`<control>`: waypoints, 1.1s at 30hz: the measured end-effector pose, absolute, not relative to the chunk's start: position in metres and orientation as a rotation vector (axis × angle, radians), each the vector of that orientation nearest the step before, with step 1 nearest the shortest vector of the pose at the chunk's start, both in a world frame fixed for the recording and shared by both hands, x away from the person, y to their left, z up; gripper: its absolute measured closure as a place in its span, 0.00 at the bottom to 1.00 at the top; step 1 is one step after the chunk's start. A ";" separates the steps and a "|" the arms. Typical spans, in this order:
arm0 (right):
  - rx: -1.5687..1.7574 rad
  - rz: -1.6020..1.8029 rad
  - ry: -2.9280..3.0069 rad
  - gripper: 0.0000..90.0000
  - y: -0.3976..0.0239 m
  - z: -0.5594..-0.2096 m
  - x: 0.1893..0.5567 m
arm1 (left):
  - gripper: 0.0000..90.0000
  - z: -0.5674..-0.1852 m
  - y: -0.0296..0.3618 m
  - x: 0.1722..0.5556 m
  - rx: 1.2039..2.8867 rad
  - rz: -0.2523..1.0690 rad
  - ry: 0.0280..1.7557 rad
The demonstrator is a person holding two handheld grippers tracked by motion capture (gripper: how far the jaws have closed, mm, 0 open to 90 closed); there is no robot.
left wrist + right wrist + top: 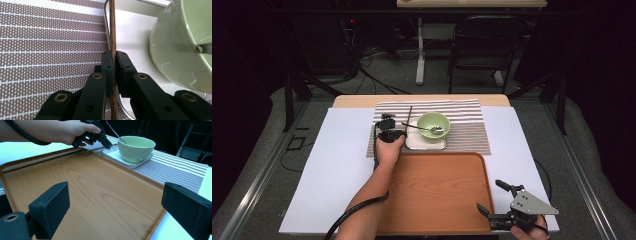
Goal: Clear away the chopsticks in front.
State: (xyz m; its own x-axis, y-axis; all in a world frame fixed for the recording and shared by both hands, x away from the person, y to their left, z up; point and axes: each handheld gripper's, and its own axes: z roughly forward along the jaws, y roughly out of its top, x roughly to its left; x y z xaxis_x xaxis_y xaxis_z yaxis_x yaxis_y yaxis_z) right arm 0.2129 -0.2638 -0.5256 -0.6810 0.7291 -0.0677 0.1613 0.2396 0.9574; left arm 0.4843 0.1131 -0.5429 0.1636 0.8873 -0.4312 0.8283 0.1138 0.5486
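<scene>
Our left claw (114,62) is clenched on the brown chopstick (112,30), which lies on the striped mat (50,37) beside the white plate (132,32). It is grabbed but not lifted yet. Our right claw (494,200) waits wide apart, holding nothing, by the wooden tray (437,195). The left gripper view shows the pinch up close; the high view shows the spoon (424,128) in the green bowl (433,126).

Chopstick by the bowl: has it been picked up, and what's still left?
Gripped already: the left gripper is shut on the chopstick, which lies beside the white plate. The green bowl, spoon and plate sit on the striped mat; the wooden tray holds nothing. The right gripper waits open.
</scene>
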 end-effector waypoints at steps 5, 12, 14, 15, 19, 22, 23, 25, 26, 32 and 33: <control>0.820 1.462 2.007 0.09 -0.264 -0.526 0.213 | 0.95 -0.539 0.117 0.480 1.681 0.131 1.653; 0.819 1.460 2.006 0.09 -0.263 -0.526 0.212 | 0.95 -0.533 0.131 0.474 1.635 0.155 1.670; 0.824 1.461 2.006 0.09 -0.263 -0.525 0.212 | 0.95 -0.531 0.135 0.471 1.619 0.158 1.674; 0.821 1.459 2.006 0.09 -0.263 -0.525 0.212 | 0.95 -0.530 0.137 0.470 1.611 0.157 1.676; 0.827 1.457 2.005 0.09 -0.264 -0.526 0.212 | 0.95 -0.525 0.147 0.465 1.578 0.171 1.677; 0.831 1.456 2.003 0.09 -0.264 -0.526 0.212 | 0.95 -0.520 0.153 0.462 1.572 0.198 1.666; 0.832 1.457 2.002 0.09 -0.264 -0.526 0.212 | 0.95 -0.518 0.155 0.460 1.565 0.209 1.665; 0.828 1.456 2.001 0.09 -0.264 -0.526 0.212 | 0.95 -0.514 0.161 0.457 1.555 0.214 1.662; 0.835 1.457 2.001 0.09 -0.264 -0.526 0.212 | 0.95 -0.511 0.164 0.455 1.551 0.211 1.663; 0.833 1.453 2.000 0.09 -0.264 -0.526 0.212 | 0.95 -0.496 0.178 0.443 1.523 0.230 1.638; 0.831 1.452 2.000 0.09 -0.265 -0.526 0.212 | 0.95 -0.494 0.179 0.441 1.523 0.232 1.632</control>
State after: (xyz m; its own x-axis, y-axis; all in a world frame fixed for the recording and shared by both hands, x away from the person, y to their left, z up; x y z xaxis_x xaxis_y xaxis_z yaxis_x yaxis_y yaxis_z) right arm 0.2117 -0.2645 -0.5256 -0.6714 0.7386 -0.0604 0.1714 0.2340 0.9570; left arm 0.4413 0.1795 -0.4945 0.1242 0.8818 -0.4549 0.7204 0.2351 0.6525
